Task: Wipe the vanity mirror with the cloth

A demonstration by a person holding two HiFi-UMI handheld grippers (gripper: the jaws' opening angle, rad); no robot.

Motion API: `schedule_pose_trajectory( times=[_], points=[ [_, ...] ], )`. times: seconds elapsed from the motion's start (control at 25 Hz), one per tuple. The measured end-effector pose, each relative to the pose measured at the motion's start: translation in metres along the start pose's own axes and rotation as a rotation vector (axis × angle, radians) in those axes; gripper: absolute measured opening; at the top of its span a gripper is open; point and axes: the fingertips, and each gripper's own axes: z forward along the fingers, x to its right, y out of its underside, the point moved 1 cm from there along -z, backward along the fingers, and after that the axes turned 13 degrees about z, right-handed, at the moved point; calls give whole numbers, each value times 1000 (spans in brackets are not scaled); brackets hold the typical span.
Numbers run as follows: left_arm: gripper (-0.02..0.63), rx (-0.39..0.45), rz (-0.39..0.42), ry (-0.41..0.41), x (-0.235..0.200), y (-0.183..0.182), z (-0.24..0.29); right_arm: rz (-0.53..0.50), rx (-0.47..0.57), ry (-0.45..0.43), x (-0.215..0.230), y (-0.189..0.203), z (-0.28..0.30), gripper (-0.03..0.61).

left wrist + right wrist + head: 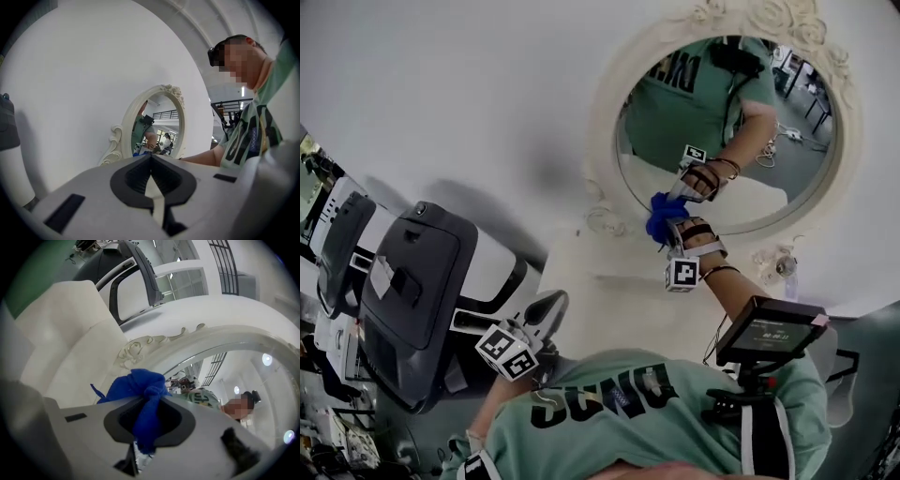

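Right gripper view, cloth (pixel 140 397) covering jaws, mirror (pixel 220 357) cropped

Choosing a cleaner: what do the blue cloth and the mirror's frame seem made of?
Blue cloth: soft fabric, matte, perhaps microfibre; it bunches and creases in the right gripper. Mirror frame: cream, faintly glossy, probably moulded resin or painted wood; it has carved-looking scrolls and roses, but which material cannot be told.

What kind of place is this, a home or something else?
Probably a workspace or hall, not a home: the vanity mirror stands on a white surface, bulky grey machines stand beside it, and dark railings are visible.
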Motion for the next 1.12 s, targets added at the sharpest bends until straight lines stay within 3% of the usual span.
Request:
schedule_pose_trajectory(
  times=[0.16,0.36,0.48,0.6,0.8,1.12],
  points=[
    [9,54,17,13,7,-15,1,17,118,129,69,-31,-60,51],
    [9,121,42,32,11,-32,7,41,229,446,232,-73,-140,51],
    [9,150,52,42,14,-38,10,21,235,612,318,-89,-174,51],
    [9,158,54,35,13,-41,4,1,194,705,375,-97,-187,51],
    [9,174,50,3,5,-43,-6,-3,128,786,427,-98,-187,51],
    [9,167,48,-28,-10,-42,-11,-2,94,813,434,-92,-176,51]
  ],
)
